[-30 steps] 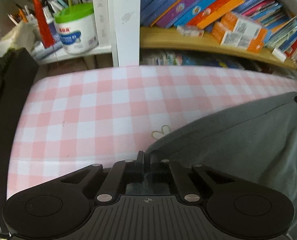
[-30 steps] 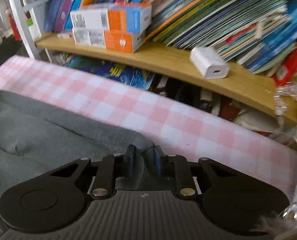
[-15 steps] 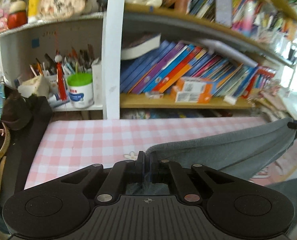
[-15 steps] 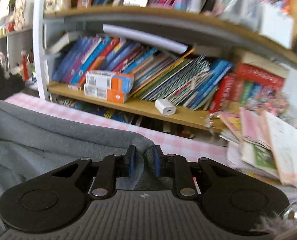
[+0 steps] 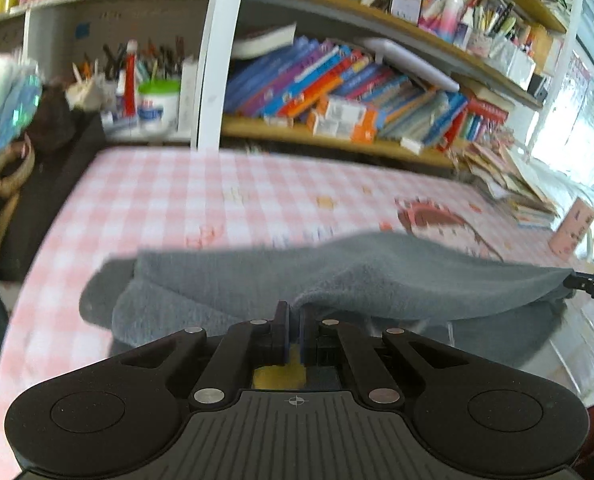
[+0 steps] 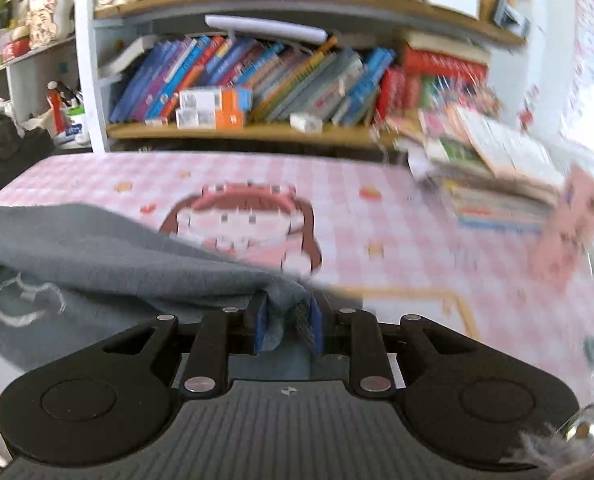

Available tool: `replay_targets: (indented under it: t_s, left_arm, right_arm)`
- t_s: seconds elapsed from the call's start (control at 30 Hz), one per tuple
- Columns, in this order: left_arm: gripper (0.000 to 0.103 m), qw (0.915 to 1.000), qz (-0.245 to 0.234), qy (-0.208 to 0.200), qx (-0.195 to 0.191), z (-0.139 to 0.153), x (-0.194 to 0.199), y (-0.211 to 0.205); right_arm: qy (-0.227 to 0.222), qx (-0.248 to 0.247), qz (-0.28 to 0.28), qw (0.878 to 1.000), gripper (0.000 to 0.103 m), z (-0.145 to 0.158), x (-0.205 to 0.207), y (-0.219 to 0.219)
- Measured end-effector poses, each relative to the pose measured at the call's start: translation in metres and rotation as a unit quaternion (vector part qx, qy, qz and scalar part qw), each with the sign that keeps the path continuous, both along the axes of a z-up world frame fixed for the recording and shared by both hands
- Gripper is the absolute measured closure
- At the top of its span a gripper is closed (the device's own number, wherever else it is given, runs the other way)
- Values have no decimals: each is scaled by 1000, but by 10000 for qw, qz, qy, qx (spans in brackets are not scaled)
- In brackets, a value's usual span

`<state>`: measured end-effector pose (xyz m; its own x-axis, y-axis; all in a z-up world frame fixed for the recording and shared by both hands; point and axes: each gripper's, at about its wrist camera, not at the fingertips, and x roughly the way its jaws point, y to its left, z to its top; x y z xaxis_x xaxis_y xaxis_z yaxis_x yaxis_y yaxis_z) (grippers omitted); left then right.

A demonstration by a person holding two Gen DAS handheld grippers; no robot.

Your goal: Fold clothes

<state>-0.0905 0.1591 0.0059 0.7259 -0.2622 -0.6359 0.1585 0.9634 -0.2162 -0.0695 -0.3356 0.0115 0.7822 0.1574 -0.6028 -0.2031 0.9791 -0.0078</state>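
Over one checked cloth (image 5: 201, 200), one grey garment (image 5: 337, 276), left tool (image 5: 292, 322) pinching it, right tool (image 6: 285, 320) opening around it.

1. The right gripper (image 6: 285, 318) sits at the bottom of the view; its jaws are opening, with a bunched corner of the grey garment (image 6: 97, 256) between the blue pads (image 6: 260, 326).
2. The grey garment stretches from the jaws to the left edge, raised above the tablecloth (image 6: 397, 216); a white outline print shows on a lower layer.
3. The tablecloth is pink and white checked, with a cartoon face printed near its middle.
4. A leaning stack of books (image 6: 493, 184) lies on the table's far right.
5. Behind the table, a wooden shelf (image 6: 257, 132) holds slanting books, orange-and-white boxes (image 6: 213, 108) and a small white box (image 6: 305, 122).
6. The picture is blurred, most of all to the right.
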Motion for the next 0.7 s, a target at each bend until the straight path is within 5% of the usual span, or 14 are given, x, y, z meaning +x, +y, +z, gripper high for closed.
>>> replay_targets:
  t_s: [0.2, 0.37, 0.47, 0.57, 0.63, 0.7]
  left_arm:
    - [93, 9995, -38, 297, -54, -21, -25, 2]
    - [88, 9984, 153, 260, -474, -23, -47, 20]
    - [87, 9944, 582, 284, -836, -25, -57, 39]
    - [86, 9830, 1134, 324, -1405, -31, -63, 59]
    - [86, 9727, 1437, 343, -1790, -35, -64, 69]
    - [86, 9643, 1611, 360, -2069, -38, -64, 73]
  right_arm:
    - [493, 238, -430, 9976, 74, -23, -26, 0]
    - [951, 1251, -1241, 9797, 56, -29, -35, -23]
    - [1140, 2323, -1635, 9520, 35, -33, -39, -39]
    - [1205, 3311, -1912, 9161, 36, -36, -33, -46]
    - [1335, 3736, -2250, 8899, 42, -42, -25, -48]
    - [1546, 3957, -2601, 8671, 64, -49, -14, -50]
